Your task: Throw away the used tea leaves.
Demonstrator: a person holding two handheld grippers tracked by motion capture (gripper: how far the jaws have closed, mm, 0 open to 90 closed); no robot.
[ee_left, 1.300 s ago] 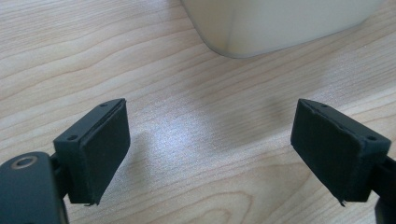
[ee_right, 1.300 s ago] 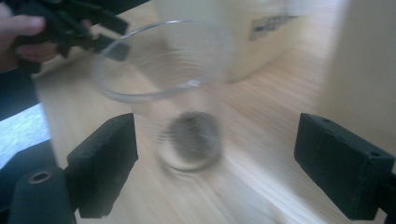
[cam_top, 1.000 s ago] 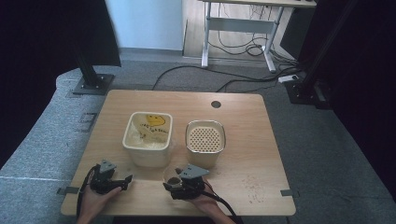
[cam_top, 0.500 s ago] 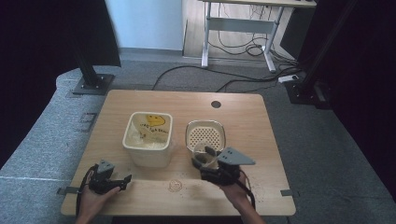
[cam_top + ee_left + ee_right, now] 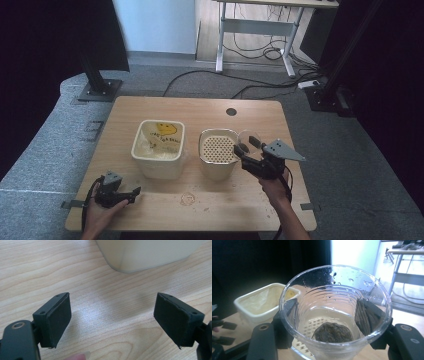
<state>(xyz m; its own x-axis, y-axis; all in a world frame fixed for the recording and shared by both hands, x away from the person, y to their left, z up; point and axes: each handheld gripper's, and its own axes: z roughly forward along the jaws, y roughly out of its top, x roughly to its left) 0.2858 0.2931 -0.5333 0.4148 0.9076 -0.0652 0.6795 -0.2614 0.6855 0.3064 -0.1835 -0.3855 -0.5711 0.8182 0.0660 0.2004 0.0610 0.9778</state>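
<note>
Your right gripper (image 5: 246, 148), fingers just clenched on the clear cup (image 5: 335, 312), has risen from the surface (image 5: 150, 210) beside the strainer pot (image 5: 218, 148); your left gripper (image 5: 131, 192) stays put, fingers released.

The worktop (image 5: 150, 107) is pale wood with a wavy grain. The left tub (image 5: 157, 155) is cream, its liner printed with a yellow face. The right pot (image 5: 218, 162) has a dotted cream strainer. The cup (image 5: 335, 312) is clear and ribbed (something dark brown at the bottom). Jaws are black.
</note>
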